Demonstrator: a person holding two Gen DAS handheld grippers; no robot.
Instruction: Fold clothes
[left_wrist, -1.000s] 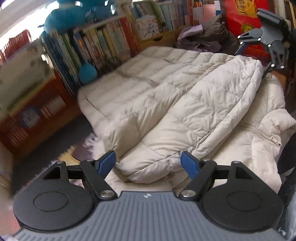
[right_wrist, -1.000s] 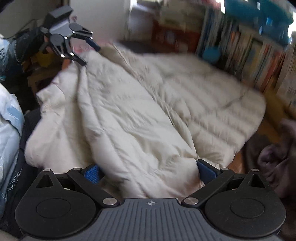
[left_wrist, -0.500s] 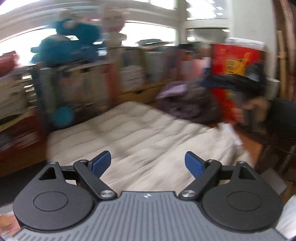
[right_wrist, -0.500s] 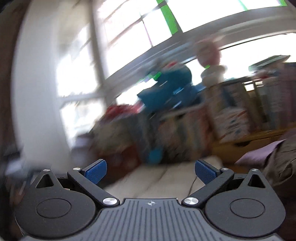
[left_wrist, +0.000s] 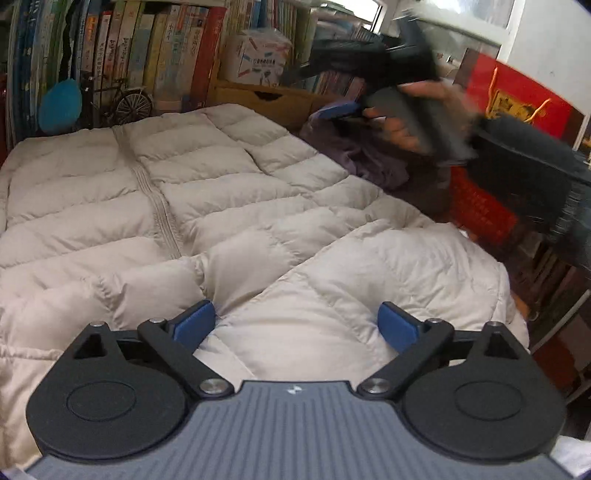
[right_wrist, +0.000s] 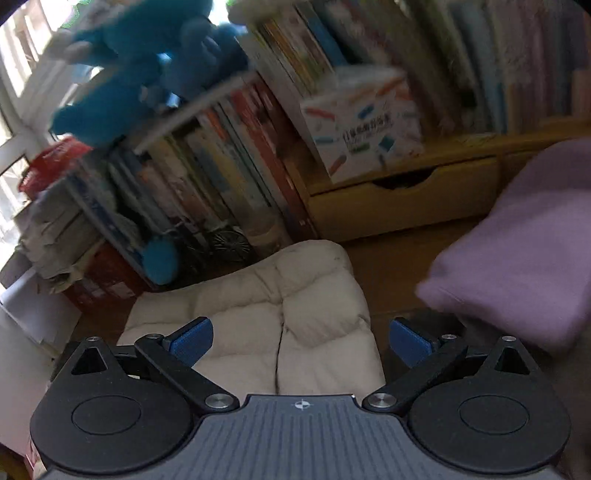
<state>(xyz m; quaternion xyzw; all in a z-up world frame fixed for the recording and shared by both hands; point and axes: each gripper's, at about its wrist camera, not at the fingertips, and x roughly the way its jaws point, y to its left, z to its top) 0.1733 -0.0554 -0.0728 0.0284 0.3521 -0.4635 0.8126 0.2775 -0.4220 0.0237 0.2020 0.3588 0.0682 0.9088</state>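
A cream puffer jacket (left_wrist: 207, 206) lies spread over the table, one side folded over its front at the near right. My left gripper (left_wrist: 295, 321) hovers over the jacket's near edge. Its jaws are opening, and the fabric lies under them without either pad pressing on it. My right gripper (right_wrist: 301, 338) stands open above the jacket's far corner (right_wrist: 266, 317), gripping nothing. In the left wrist view a hand (left_wrist: 413, 122) holds that gripper, blurred, over the table's far right.
A purple garment (right_wrist: 524, 258) lies heaped beside the jacket's corner, also seen as the purple garment (left_wrist: 365, 158). Full bookshelves (left_wrist: 147, 48) and a wooden drawer unit (right_wrist: 402, 203) line the far side. A red crate (left_wrist: 480, 210) stands at the right.
Both grippers swung off the jacket's folded side and turned to face the bookshelves. The left jaws stand wider. The right gripper moved to the jacket's far corner by the purple garment.
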